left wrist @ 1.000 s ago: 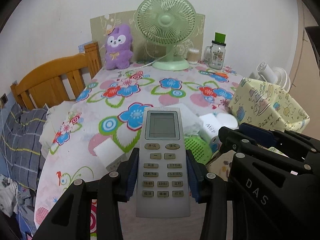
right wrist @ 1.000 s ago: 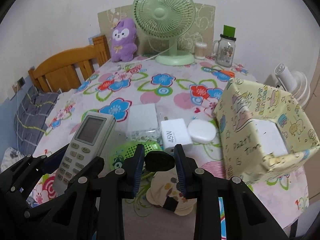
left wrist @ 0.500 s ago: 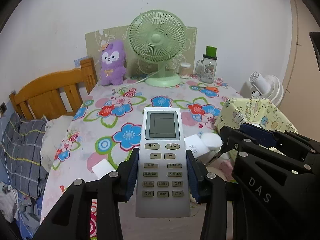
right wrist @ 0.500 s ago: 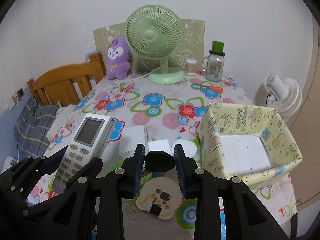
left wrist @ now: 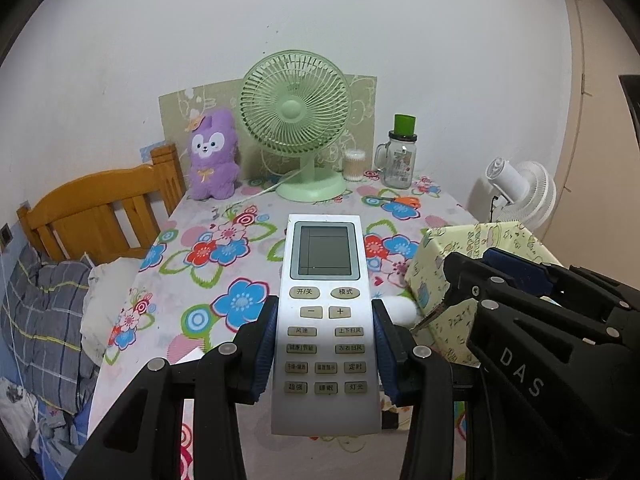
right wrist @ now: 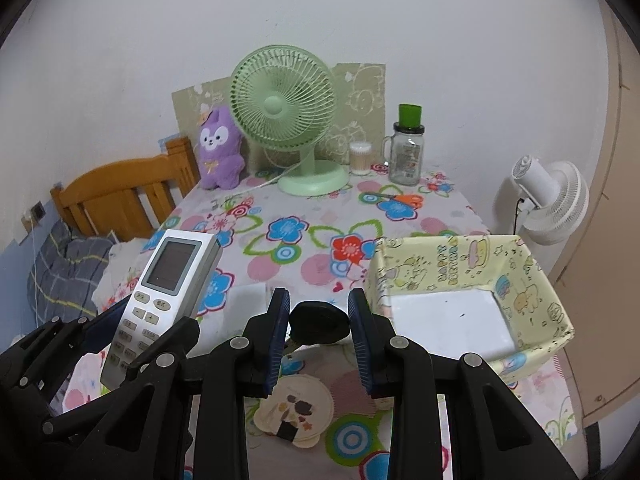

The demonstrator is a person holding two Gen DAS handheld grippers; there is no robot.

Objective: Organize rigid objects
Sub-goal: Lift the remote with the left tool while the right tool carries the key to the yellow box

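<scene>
Aloft over the floral tabletop (right wrist: pixel 304 208), the right gripper (right wrist: pixel 319 322) has its jaws clamped on a small black object (right wrist: pixel 318 322), the open yellow box (right wrist: pixel 532 280) just ahead to its right; the left gripper (left wrist: pixel 325 354), farther away, pinches a remote control (left wrist: pixel 325 320) pointing lengthwise forward.

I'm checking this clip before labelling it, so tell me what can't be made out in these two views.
- Black object held in the right gripper: right wrist view, its lower part is hidden by the fingers, so what it is stays unclear.
- Patterned box: left wrist view, the right gripper covers its inside.
- Remote control: left wrist view, small button labels unreadable.
</scene>
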